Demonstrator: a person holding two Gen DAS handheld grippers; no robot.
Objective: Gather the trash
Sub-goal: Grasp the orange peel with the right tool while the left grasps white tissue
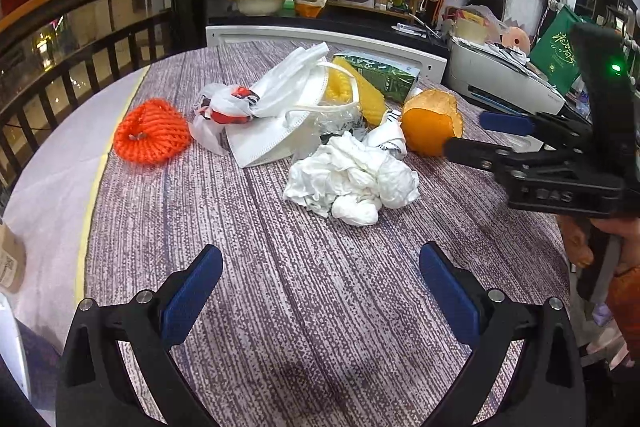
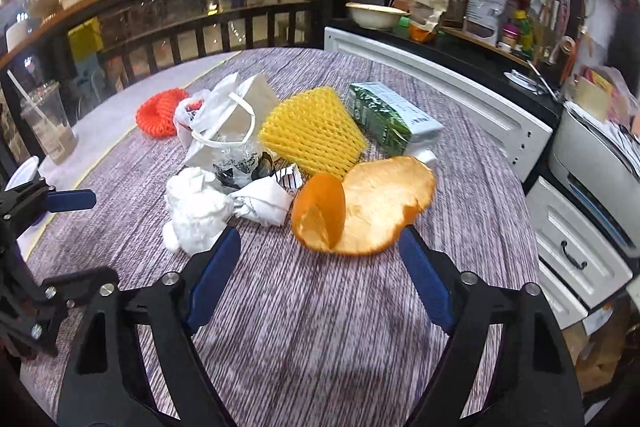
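A pile of trash lies on the round table (image 1: 304, 307): orange foam net (image 1: 150, 135), white plastic bag (image 1: 224, 113), face mask (image 1: 276, 139), crumpled tissue (image 1: 352, 183), yellow foam net (image 2: 314, 137), green carton (image 2: 390, 117) and orange peel (image 2: 364, 207). My left gripper (image 1: 320, 283) is open and empty, short of the tissue. My right gripper (image 2: 320, 267) is open, its fingers on either side of the near edge of the orange peel; it also shows in the left wrist view (image 1: 476, 135) by the peel (image 1: 430, 123).
A plastic cup with a straw (image 2: 48, 123) stands at the table's left edge. A white cabinet (image 2: 440, 95) and a printer (image 2: 596, 163) border the table's far and right sides. A dark railing (image 2: 200, 27) runs behind.
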